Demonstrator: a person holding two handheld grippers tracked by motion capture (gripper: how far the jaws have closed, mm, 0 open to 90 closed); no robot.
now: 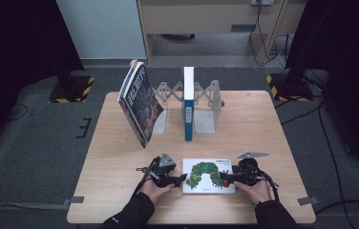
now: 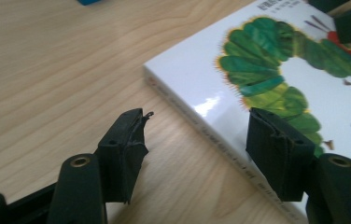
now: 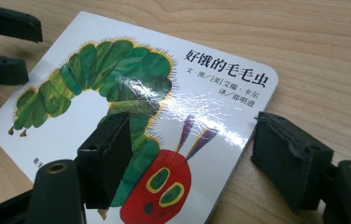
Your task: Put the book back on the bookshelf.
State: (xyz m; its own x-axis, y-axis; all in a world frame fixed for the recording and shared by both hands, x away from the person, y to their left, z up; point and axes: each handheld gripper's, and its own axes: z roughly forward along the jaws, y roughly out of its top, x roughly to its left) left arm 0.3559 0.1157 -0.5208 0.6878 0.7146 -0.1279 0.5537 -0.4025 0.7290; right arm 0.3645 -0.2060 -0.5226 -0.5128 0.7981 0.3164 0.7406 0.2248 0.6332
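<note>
1. The left claw [image 1: 183,177] is spread apart, straddling the left edge of the caterpillar book [image 1: 208,176], one jaw over the cover, the other over bare wood.
2. The right claw [image 1: 222,178] is likewise apart, astride the book's right edge.
3. The book lies flat, cover up, at 6 o'clock on the bench [image 1: 120,157].
4. At 12 o'clock a blue book [image 1: 188,102] stands upright in a grey book rack [image 1: 206,102].
5. At 10 o'clock a dark book [image 1: 140,102] leans tilted.

Picture book [image 3: 131,93]: glossy, smooth board cover. Table [image 2: 47,70] beneath the book: pale matt wood grain. Gripper pads [image 3: 285,154]: rough black rubber.
</note>
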